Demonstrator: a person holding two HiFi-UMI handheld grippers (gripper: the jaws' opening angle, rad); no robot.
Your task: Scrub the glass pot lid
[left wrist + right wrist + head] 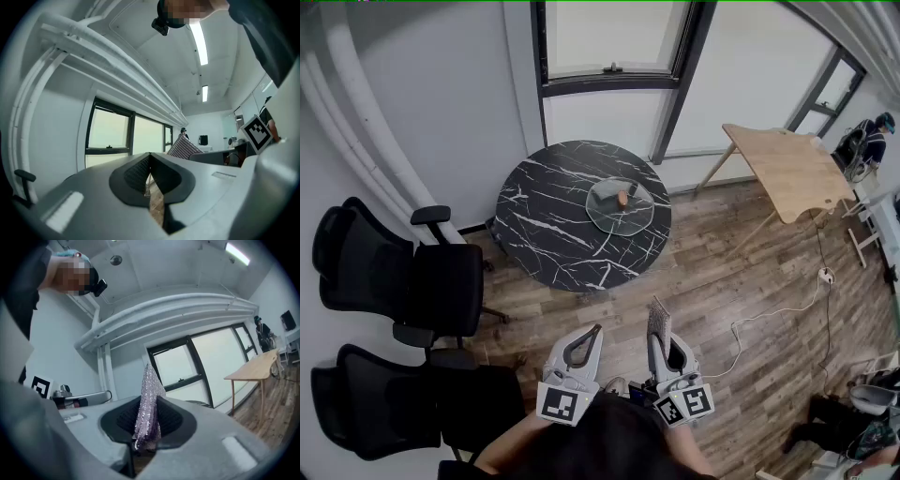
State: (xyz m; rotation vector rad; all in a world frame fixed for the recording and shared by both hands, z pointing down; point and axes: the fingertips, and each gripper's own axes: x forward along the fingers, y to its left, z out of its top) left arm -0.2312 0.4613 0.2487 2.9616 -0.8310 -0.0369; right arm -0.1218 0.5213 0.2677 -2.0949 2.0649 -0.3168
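The glass pot lid [620, 203] with a brown knob lies on the round black marble table [553, 225], well ahead of both grippers. My right gripper [660, 328] is shut on a glittery scrubbing cloth [148, 399], which sticks up between its jaws; the scrubbing cloth [658, 320] also shows in the head view. My left gripper [592, 332] is shut with nothing in it [149, 174]. Both are held close to my body, above the wooden floor, and point up toward the wall and window.
Two black office chairs [403, 281] stand at the left, close to the table. A wooden table [792, 169] is at the right near a window [609, 37]. A white cable [769, 314] runs across the floor. A person [867, 141] sits at far right.
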